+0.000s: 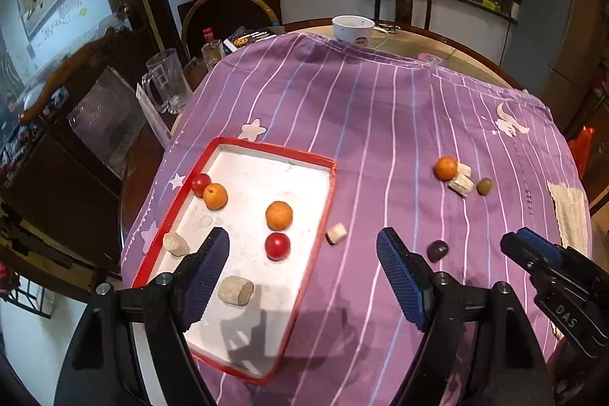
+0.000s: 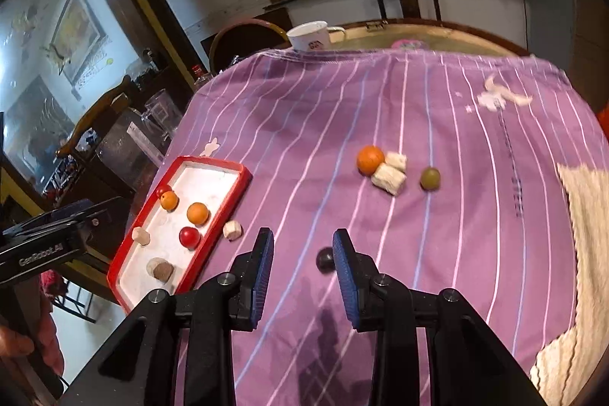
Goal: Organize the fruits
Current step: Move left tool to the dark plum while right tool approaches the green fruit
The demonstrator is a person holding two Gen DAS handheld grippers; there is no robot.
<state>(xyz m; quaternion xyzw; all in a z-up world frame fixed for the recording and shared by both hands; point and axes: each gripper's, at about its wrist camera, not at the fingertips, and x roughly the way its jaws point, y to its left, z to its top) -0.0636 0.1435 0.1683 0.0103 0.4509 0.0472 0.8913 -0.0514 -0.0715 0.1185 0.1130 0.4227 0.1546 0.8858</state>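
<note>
**Fruit sorted into red tray on striped desk**

The left hand-held gripper (image 1: 302, 255) hung with its jaws wide apart and empty above the near edge of the red tray (image 1: 321, 215). Between its fingers lay a red fruit (image 1: 277, 245), with an orange fruit (image 1: 279, 215) just beyond. The right hand-held gripper (image 2: 302, 253) stood narrower but open, gripping nothing; a dark plum (image 2: 325, 259) sat on the purple cloth (image 2: 323, 109) just inside its right finger, though contact could not be told. Farther ahead, to the right, another orange (image 2: 370, 159) touched two pale chunks (image 2: 388, 179), an olive-green fruit (image 2: 430, 179) beside them.
</note>
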